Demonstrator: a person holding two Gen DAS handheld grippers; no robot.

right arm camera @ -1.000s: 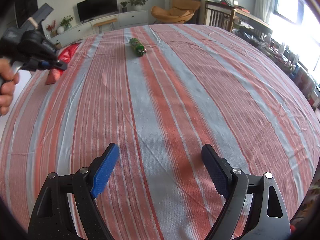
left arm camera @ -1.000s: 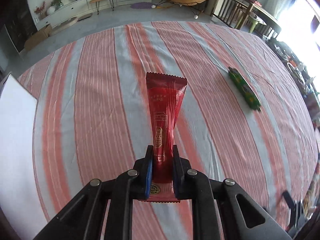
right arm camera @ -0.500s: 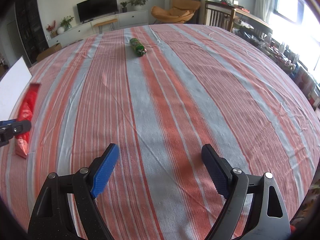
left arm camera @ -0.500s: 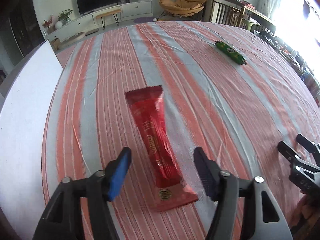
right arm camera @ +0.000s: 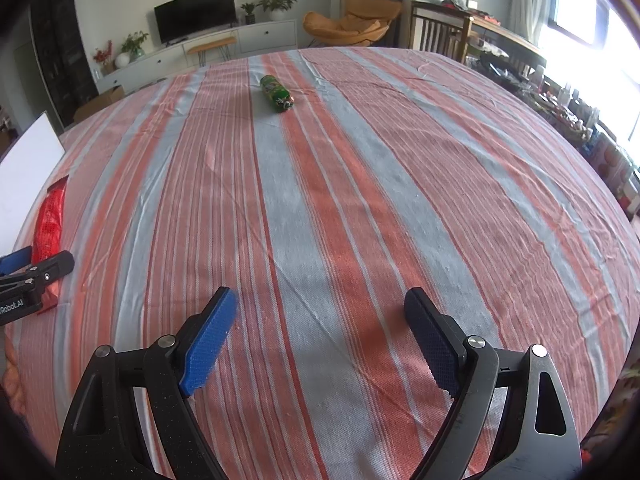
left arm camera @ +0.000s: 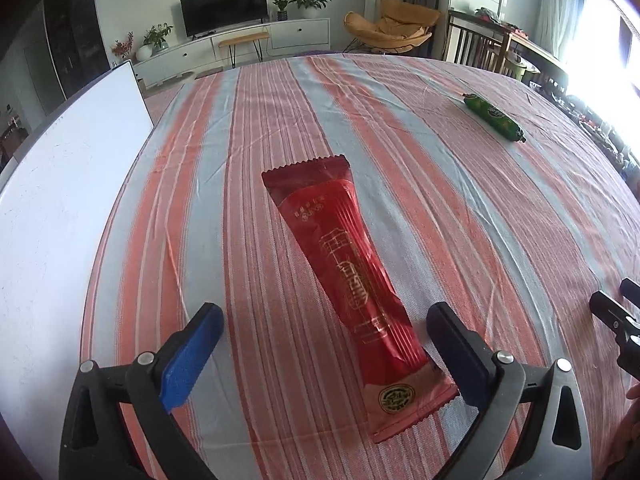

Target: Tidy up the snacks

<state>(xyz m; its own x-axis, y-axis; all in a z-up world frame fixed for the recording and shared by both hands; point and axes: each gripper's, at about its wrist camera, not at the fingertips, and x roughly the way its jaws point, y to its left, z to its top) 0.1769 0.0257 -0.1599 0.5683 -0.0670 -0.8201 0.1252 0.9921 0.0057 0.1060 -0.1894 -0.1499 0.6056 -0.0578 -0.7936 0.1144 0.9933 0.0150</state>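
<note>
A long red snack packet (left arm camera: pixel 352 276) lies flat on the striped tablecloth, its near end between the fingers of my left gripper (left arm camera: pixel 324 320), which is open and not touching it. It also shows at the left edge of the right wrist view (right arm camera: pixel 50 224). A green snack tube (left arm camera: pixel 494 117) lies far to the right; in the right wrist view it (right arm camera: pixel 276 94) lies far ahead. My right gripper (right arm camera: pixel 318 306) is open and empty over the cloth.
A white board (left arm camera: pixel 52 216) lies along the table's left side, next to the red packet. The red and grey striped tablecloth (right arm camera: pixel 360 200) covers the table. Chairs and a TV unit stand beyond the far edge.
My left gripper opened and let go of the red packet, which now lies flat on the cloth beside the white board. The right gripper has not moved.
</note>
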